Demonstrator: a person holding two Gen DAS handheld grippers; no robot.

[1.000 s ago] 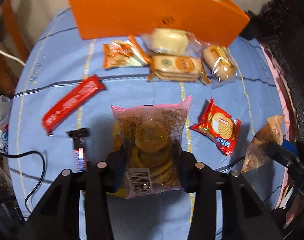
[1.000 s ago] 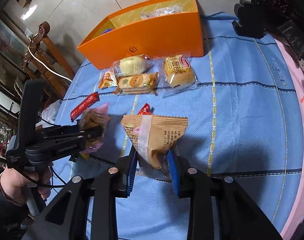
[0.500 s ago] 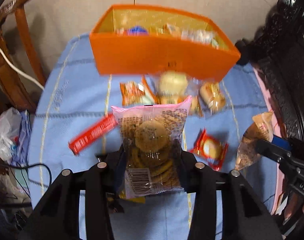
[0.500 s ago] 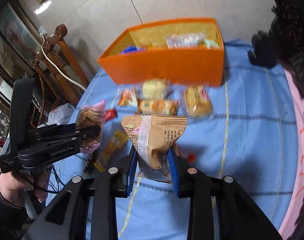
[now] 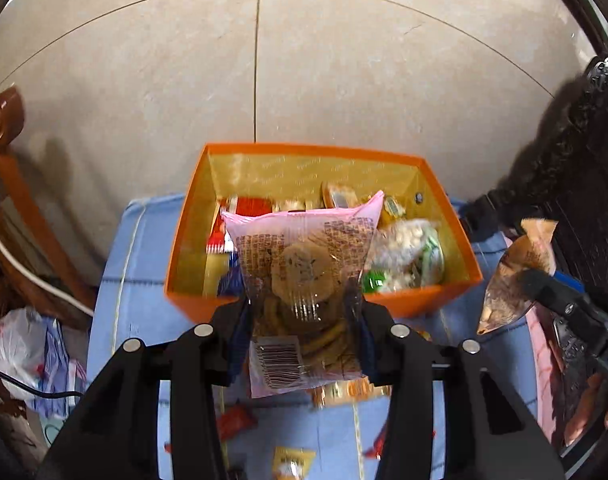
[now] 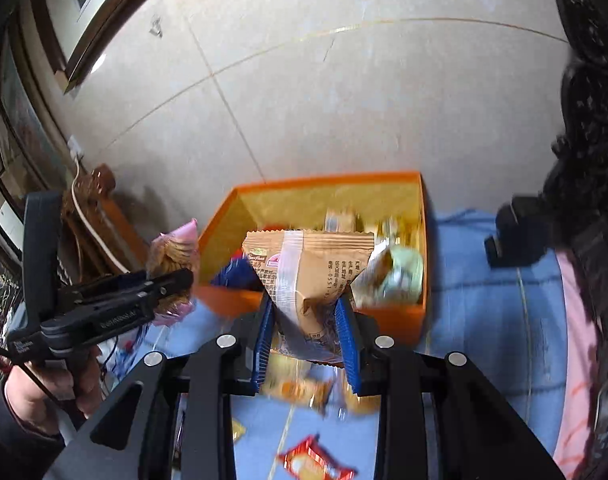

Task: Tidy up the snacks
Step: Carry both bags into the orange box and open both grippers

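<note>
My left gripper is shut on a pink-topped clear bag of cookies, held upright in the air in front of the open orange box. My right gripper is shut on a tan paper snack packet, also raised before the orange box. The box holds several snacks, among them a clear bag with green print. In the right wrist view the left gripper shows at the left with the cookie bag; in the left wrist view the tan packet hangs at the right.
A blue cloth covers the table; loose snacks lie under the grippers, such as a red wrapper and a yellow packet. A wooden chair stands at the left, dark carved furniture at the right, a tiled wall behind.
Both grippers have risen and moved toward the orange box with their packets held. The box's inside now shows from above, and the loose snacks have slid to the bottom of both views.
</note>
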